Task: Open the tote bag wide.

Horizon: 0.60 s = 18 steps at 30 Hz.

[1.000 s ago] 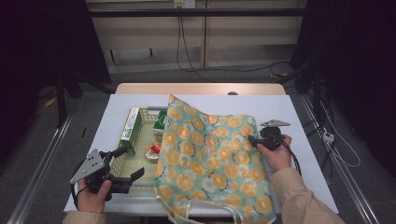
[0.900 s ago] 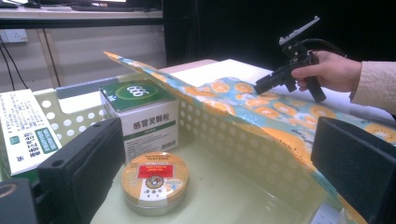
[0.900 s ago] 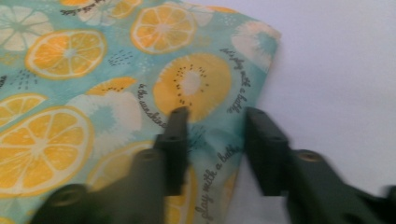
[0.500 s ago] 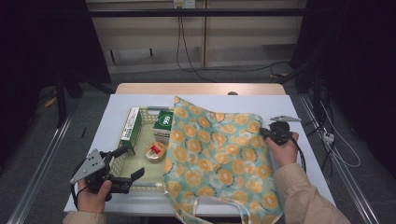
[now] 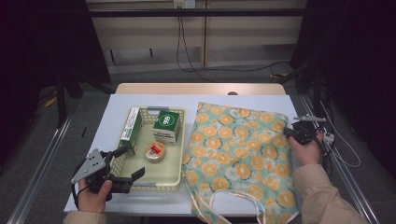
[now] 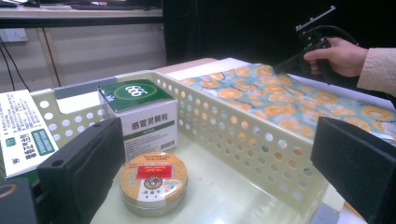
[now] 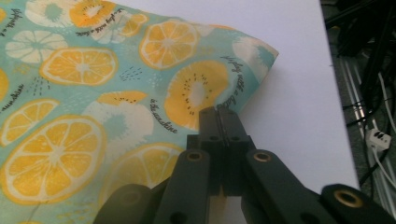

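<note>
Left gripper (image 5: pixel 125 169) hangs at the basket (image 5: pixel 173 176), jaws wide, round tin (image 6: pixel 153 183) and green box (image 6: pixel 140 114) just ahead between them; over right, the right gripper (image 7: pixel 218 114) pinches the fruit-print bag (image 5: pixel 243 156) (lying flat on the tabletop (image 5: pixel 140 100)) at its edge

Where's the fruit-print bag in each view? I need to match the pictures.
High view: bag spread flat right of the basket, handles toward the person.
Left gripper view: bag beyond the basket wall, at right.
Right gripper view: bag across the left; its edge is pinched.
Shared landmark: right gripper at the bag's right edge.
</note>
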Tool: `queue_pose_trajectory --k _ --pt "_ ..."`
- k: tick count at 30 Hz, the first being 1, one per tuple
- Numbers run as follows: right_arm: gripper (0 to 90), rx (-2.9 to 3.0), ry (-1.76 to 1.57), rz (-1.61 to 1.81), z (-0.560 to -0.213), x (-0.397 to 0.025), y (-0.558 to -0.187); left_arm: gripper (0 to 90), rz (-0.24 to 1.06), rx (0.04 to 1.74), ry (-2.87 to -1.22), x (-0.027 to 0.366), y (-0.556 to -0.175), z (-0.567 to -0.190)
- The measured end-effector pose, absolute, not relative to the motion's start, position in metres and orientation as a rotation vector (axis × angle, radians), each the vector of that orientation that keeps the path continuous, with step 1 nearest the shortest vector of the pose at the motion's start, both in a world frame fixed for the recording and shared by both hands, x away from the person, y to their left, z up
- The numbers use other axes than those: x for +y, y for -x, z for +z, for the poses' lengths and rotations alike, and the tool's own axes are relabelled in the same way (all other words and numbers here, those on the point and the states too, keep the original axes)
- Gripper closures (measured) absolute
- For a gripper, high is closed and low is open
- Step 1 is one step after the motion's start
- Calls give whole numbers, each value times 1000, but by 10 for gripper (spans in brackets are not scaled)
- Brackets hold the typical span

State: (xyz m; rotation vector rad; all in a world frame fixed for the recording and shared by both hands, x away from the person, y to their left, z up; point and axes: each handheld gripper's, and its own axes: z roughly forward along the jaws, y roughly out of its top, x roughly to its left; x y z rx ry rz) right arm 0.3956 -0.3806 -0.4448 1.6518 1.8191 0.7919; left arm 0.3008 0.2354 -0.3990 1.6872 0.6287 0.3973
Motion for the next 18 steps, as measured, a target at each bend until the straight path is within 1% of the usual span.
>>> queue_pose_trajectory --k 10,11,12,13,14,16,18 --pt "898 1815 -1655 773 -439 -386 -388 29 396 630 -1683 236 -300 -398" --pt "886 1818 -1649 764 -439 -386 -387 29 397 632 -1683 236 -300 -398" --pt "823 1816 -1641 758 -438 -385 -387 29 397 631 -1687 236 -300 -398" --pt "708 1805 -1631 753 -437 -384 -388 29 396 631 -1687 236 -300 -398" --pt "613 1799 -1612 747 -435 -382 -388 29 397 630 -1685 236 -300 -397" --pt "500 1810 -1566 756 -431 -375 -389 29 402 627 -1686 236 -300 -397" --pt "421 1839 -1517 785 -427 -364 -390 29 398 627 -1686 236 -300 -397"
